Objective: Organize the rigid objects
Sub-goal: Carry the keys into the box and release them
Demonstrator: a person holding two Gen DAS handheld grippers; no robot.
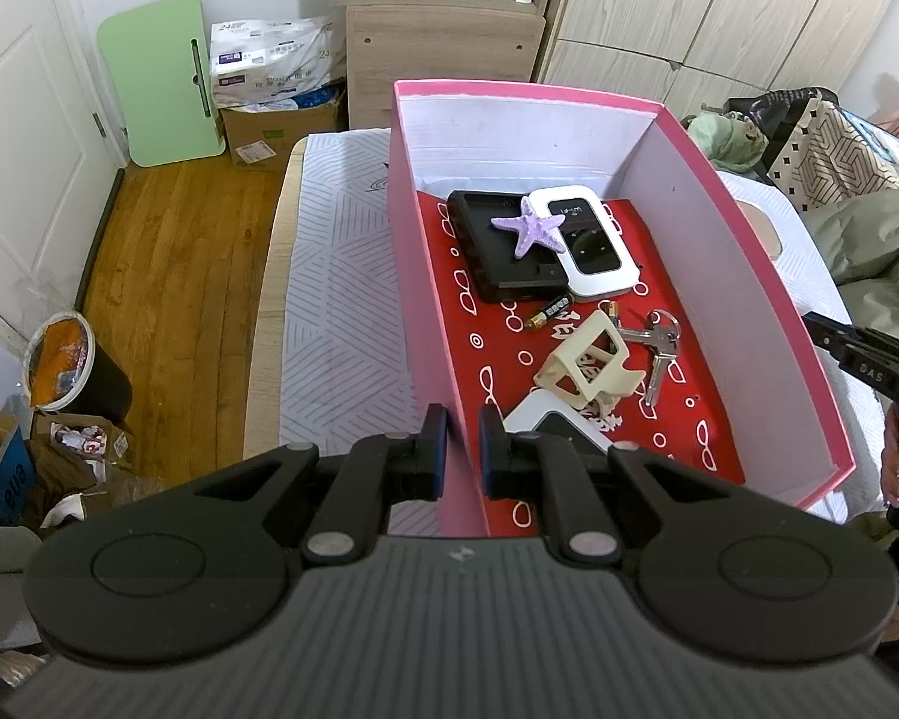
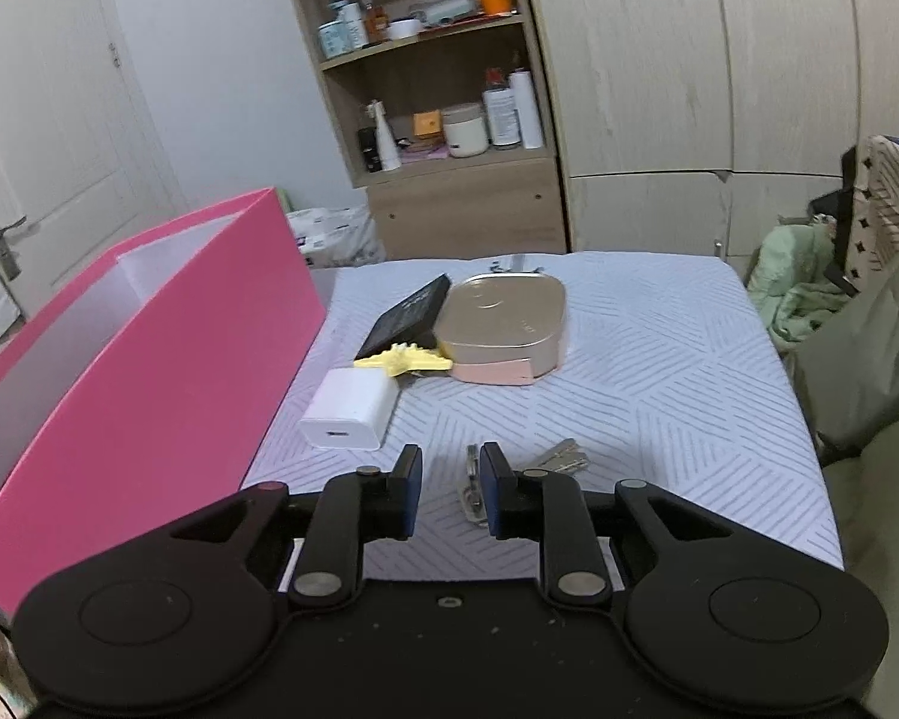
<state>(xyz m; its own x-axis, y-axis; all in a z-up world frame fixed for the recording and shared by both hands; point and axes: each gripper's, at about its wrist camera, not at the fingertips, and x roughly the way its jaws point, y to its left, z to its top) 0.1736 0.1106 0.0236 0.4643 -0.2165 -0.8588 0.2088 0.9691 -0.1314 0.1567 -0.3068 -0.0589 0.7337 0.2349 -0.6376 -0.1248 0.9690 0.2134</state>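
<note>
Pink box (image 1: 425, 311) (white inside, red-lined)

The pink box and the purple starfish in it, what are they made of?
The pink box looks like matte cardboard: thin, flat walls, white inside. The purple starfish seems to be hard resin or plastic, with a bumpy matte surface; the pictures can't settle which.
</note>
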